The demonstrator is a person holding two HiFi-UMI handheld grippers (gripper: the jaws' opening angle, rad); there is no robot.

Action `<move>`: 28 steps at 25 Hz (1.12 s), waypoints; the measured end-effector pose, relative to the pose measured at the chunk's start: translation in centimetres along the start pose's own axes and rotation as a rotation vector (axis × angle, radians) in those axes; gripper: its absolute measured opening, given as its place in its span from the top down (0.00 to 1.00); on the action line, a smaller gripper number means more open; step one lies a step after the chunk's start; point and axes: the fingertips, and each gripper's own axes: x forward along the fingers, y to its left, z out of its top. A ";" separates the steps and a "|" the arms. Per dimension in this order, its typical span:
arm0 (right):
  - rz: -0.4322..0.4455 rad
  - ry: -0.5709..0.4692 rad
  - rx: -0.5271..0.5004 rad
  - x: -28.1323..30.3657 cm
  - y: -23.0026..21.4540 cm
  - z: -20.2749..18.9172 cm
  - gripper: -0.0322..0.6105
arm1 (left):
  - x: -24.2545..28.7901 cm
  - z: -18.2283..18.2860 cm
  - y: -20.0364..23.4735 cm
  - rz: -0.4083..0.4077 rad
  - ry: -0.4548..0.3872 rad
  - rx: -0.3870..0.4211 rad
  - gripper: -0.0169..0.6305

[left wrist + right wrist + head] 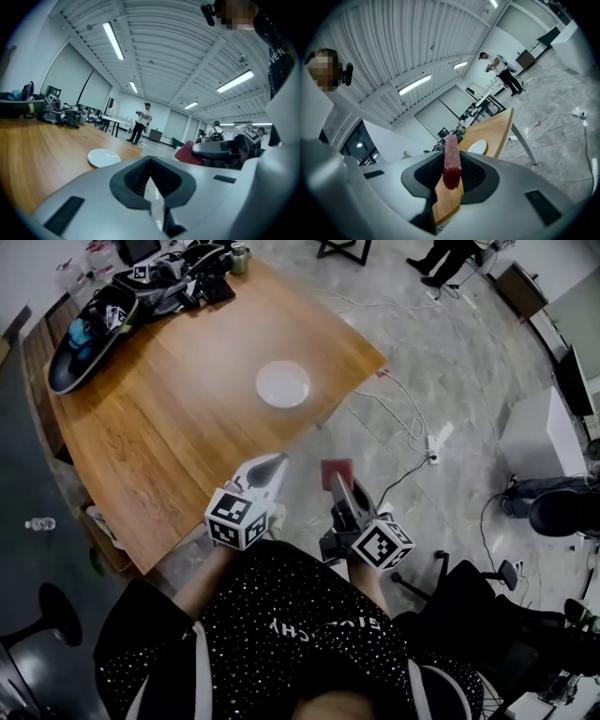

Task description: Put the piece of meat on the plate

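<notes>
Speckled dark shirt (281, 615) fills the bottom of the head view. Just above it are two grippers, each with its marker cube. At lower centre, the left gripper (277, 463) has its jaws drawn together to a point, with nothing in them. Beside it, the right gripper (336, 482) is clamped on the one piece of meat (337, 470), a red slab held over the floor, short of the worktop (159, 427). One white plate (282, 383) lies bare at upper centre, well apart from the meat, so the placing is not yet done.

In the left gripper view, the jaws meet with only a sliver of floor between them, probably idle because one grip is enough. The plate (103, 157) lies left of centre and the meat (187, 152) shows at right.

In the right gripper view, the pads pinch the slab's (451, 159) flat sides at centre frame. It stands on edge, likely so that it cannot slip. The plate (477, 147) shows just beyond it.
</notes>
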 end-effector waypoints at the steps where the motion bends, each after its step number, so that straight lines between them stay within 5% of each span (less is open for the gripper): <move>1: -0.003 0.003 -0.001 0.7 -0.3 0.3 0.79 | 0.6 0.3 0.5 -0.001 0.001 0.000 0.96; 13: -0.004 0.010 0.004 6.9 -2.1 2.0 0.79 | 4.9 2.0 5.1 -0.006 0.001 -0.006 0.96; 28: 0.011 0.073 -0.022 8.8 -0.6 1.3 0.79 | 5.5 2.1 5.7 -0.018 -0.009 -0.040 0.96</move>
